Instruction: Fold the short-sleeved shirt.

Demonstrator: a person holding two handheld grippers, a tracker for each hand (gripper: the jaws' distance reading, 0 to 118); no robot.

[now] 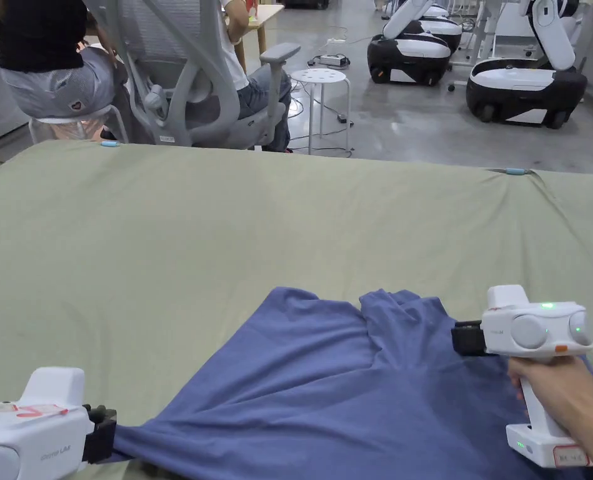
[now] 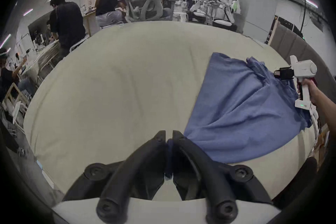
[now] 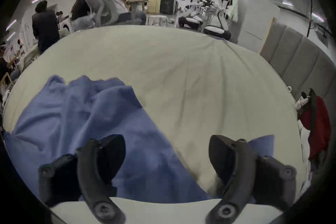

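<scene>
Right now the blue shirt (image 1: 351, 387) lies on the big green table (image 1: 226, 219), down at the near edge, around 6 o'clock on the tabletop. It is not flat yet. It is bunched and wrinkly near the top.

The left gripper (image 2: 169, 137) has its two jaws pinched tight on a corner of the shirt, and the cloth is pulled into a point there. In the head view that left gripper (image 1: 104, 431) sits at about 8 o'clock, and the shirt fans away from it toward 2 o'clock.

The right gripper (image 3: 167, 157) has its jaws wide apart and holds nothing. It hangs just over the shirt's right side, with blue cloth under one jaw and bare table under the other. In the head view the right gripper (image 1: 460, 337) is at about 4 o'clock.

The shirt's long way seems to run from the pinched corner at 8 o'clock up to the crumpled part at 1 o'clock. I think the right gripper is nearer that crumpled part, so it could grab there next and help pull the shirt flat.
</scene>
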